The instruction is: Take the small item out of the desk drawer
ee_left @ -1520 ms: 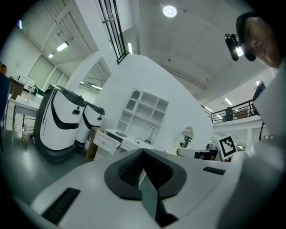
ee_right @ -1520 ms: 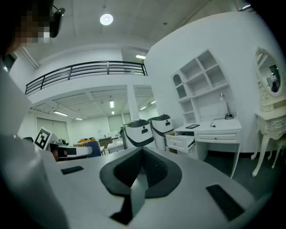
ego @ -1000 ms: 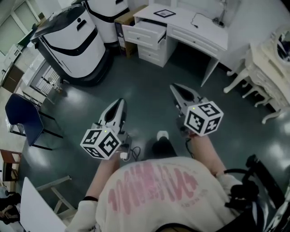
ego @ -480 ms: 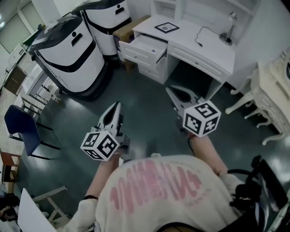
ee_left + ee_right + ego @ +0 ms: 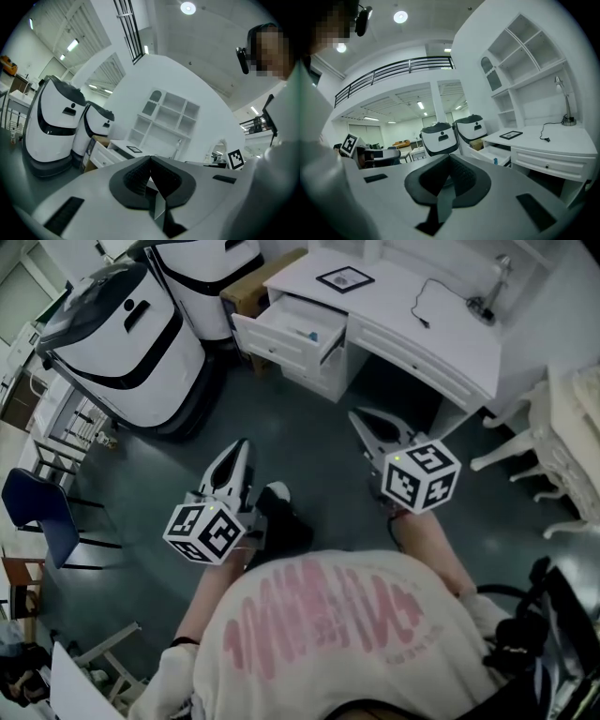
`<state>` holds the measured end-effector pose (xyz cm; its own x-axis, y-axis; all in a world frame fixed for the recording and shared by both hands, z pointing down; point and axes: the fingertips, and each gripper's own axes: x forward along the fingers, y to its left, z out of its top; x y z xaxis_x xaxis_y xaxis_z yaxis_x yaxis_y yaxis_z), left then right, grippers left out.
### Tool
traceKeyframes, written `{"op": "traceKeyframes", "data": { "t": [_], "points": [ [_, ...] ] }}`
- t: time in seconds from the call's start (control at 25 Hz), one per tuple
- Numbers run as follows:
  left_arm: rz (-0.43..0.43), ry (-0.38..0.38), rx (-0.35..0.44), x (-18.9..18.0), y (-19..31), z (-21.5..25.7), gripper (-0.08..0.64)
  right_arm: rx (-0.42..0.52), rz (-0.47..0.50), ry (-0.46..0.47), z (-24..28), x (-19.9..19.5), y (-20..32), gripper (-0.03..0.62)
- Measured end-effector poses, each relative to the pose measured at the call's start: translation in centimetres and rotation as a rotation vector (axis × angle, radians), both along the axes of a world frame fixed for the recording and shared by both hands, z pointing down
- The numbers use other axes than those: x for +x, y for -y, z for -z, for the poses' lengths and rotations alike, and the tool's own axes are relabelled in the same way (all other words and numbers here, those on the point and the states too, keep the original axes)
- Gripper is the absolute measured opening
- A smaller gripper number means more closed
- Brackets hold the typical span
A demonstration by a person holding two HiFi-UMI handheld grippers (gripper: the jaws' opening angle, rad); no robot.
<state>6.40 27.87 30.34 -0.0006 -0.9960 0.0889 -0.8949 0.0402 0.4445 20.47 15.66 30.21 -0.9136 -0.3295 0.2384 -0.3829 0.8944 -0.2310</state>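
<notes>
White plastic jaws of the left gripper [image 5: 239,456] are pressed together on nothing, and the right gripper [image 5: 368,430] is likewise closed and empty. Ahead of both tips the white desk [image 5: 412,320] looms larger than a second ago (the person is walking up to it). Its drawer [image 5: 281,334] already stands pulled out, the small blue item [image 5: 309,334] lying inside, well beyond reach, so more approach is likely needed.

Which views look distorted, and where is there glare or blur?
Left gripper view and right gripper view: strong fisheye bending, black corners, a ceiling lamp glares white in each. Head view: lines straighter, picture soft, pale reflections on the dark floor.
</notes>
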Motion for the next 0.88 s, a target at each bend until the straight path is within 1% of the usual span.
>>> {"op": "traceKeyframes", "data": {
  "t": [0.16,0.32,0.4,0.56,0.72,0.8,0.88],
  "points": [
    [-0.010,-0.016,0.004,-3.5,4.3,-0.9,0.028,0.005,-0.022,-0.016,-0.4,-2.9,3.9,0.015],
    [-0.053,0.010,-0.001,-7.2,9.8,-1.0,0.028,0.012,-0.054,-0.028,-0.3,-6.5,8.9,0.015],
    [-0.077,0.010,0.001,-9.6,12.9,-0.6,0.028,0.002,-0.075,-0.025,-0.1,-8.7,11.6,0.015],
    [-0.125,0.024,0.012,-15.2,18.8,1.1,0.028,-0.019,-0.128,0.015,1.6,-13.5,17.1,0.015],
    [-0.156,0.034,0.039,-20.3,24.0,2.3,0.028,-0.002,-0.160,0.020,2.7,-17.8,21.8,0.015],
    [-0.187,0.032,0.033,-21.9,26.1,1.7,0.028,0.000,-0.176,0.005,2.1,-19.0,23.4,0.015],
    [-0.228,0.022,0.004,-22.6,27.8,0.4,0.028,-0.009,-0.194,-0.029,0.7,-19.4,24.7,0.015]
  ]
}}
